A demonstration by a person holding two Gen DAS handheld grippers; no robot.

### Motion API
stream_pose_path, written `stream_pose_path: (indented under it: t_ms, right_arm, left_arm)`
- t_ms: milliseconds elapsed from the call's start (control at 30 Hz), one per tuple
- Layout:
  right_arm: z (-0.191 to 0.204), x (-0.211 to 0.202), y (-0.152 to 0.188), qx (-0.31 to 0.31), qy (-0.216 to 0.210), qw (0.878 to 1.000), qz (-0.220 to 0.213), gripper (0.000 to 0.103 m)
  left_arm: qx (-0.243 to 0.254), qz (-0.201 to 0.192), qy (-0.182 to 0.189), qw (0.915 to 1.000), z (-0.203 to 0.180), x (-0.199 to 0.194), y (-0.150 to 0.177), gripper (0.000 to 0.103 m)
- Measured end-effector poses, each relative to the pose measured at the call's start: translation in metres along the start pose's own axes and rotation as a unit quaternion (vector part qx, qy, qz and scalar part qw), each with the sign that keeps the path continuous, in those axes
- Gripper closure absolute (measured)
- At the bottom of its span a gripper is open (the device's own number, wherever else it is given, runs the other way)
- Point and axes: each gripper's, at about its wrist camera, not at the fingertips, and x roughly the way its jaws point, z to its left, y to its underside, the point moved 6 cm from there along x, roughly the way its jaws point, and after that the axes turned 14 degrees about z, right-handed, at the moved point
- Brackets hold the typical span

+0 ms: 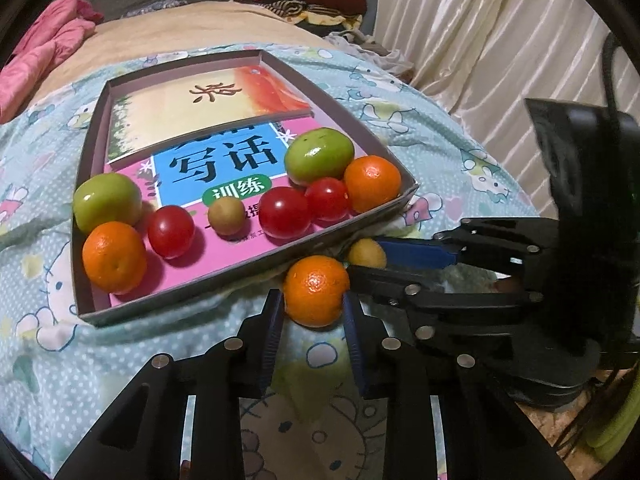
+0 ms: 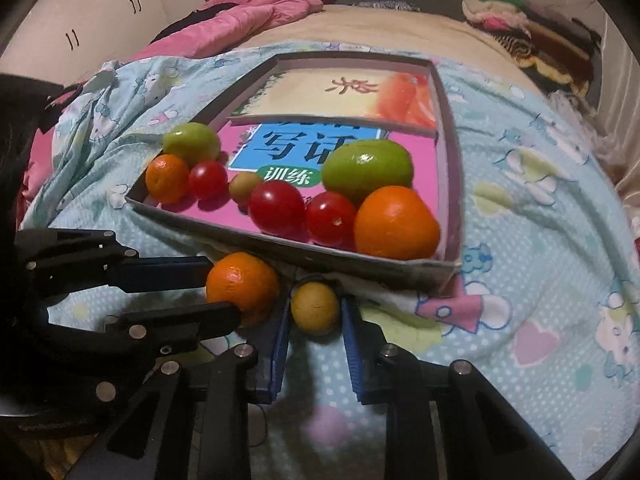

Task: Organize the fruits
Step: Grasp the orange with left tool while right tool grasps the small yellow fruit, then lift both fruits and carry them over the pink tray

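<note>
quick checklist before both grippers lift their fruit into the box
1. Left gripper brackets the loose orange, a finger on each side: ok.
2. Left grip firm enough to lift: cannot tell; contact looks close, pressure not visible.
3. Right gripper brackets the small yellow-brown fruit: ok, though a slim gap shows on each side, so not yet clamped.
4. Both fruits lie outside the box, just before its near wall: ok, the lift must clear that wall.
5. Free landing space in the box: ok, bare book cover behind the fruit row.
6. Grippers clear of each other: not ok, they are crowded side by side.
</note>
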Motion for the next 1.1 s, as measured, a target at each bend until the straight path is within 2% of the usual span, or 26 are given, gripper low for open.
stream_pose_path:
  t_ms: [200, 333, 533, 633, 700, 733, 833, 967, 1033, 1100]
  right_arm:
    - [-0.02, -0.033, 0.001, 0.038, -0.018, 0.998, -0.054, 0.077]
    - [-0.021, -0.051, -0.004, 0.034, -0.026, 0.995, -0.093, 0.077]
    - [-0.016, -0.072, -0.012, 0.027, -0.043, 0.989, -0.138, 0.077]
    - [-0.013, -0.076, -0.016, 0.023, -0.047, 0.988, -0.147, 0.077]
    - [-0.01, -0.077, -0.019, 0.019, -0.047, 0.988, -0.149, 0.077]
    - [-0.01, -0.077, -0.019, 0.018, -0.047, 0.987, -0.15, 0.077]
    - [-0.006, -0.076, -0.023, 0.014, -0.046, 0.987, -0.152, 0.077]
    - [-0.002, -0.071, -0.026, 0.008, -0.044, 0.988, -0.15, 0.077]
    - [0.0, -0.069, -0.025, 0.002, -0.044, 0.988, -0.147, 0.077]
    - [0.002, -0.068, -0.024, -0.004, -0.046, 0.988, -0.145, 0.077]
  left_arm:
    - [0.011, -0.002, -0.009, 0.9999, -0.006, 0.006, -0.006, 0.071]
    - [0.011, -0.006, -0.017, 0.9998, -0.007, 0.004, -0.006, 0.072]
    - [-0.002, -0.04, -0.012, 0.9991, -0.002, -0.028, -0.006, 0.074]
    - [-0.017, -0.06, -0.02, 0.9979, 0.009, -0.048, -0.004, 0.076]
    - [-0.032, -0.076, -0.019, 0.9964, 0.02, -0.06, -0.004, 0.092]
    - [-0.038, -0.083, -0.022, 0.9956, 0.024, -0.064, -0.006, 0.094]
    - [-0.054, -0.095, -0.024, 0.9937, 0.04, -0.071, -0.011, 0.094]
    - [-0.077, -0.064, -0.03, 0.9945, 0.06, -0.051, -0.009, 0.093]
    - [-0.084, -0.06, -0.016, 0.9945, 0.062, -0.051, -0.006, 0.094]
    - [-0.082, -0.057, 0.021, 0.9948, 0.059, -0.057, 0.001, 0.092]
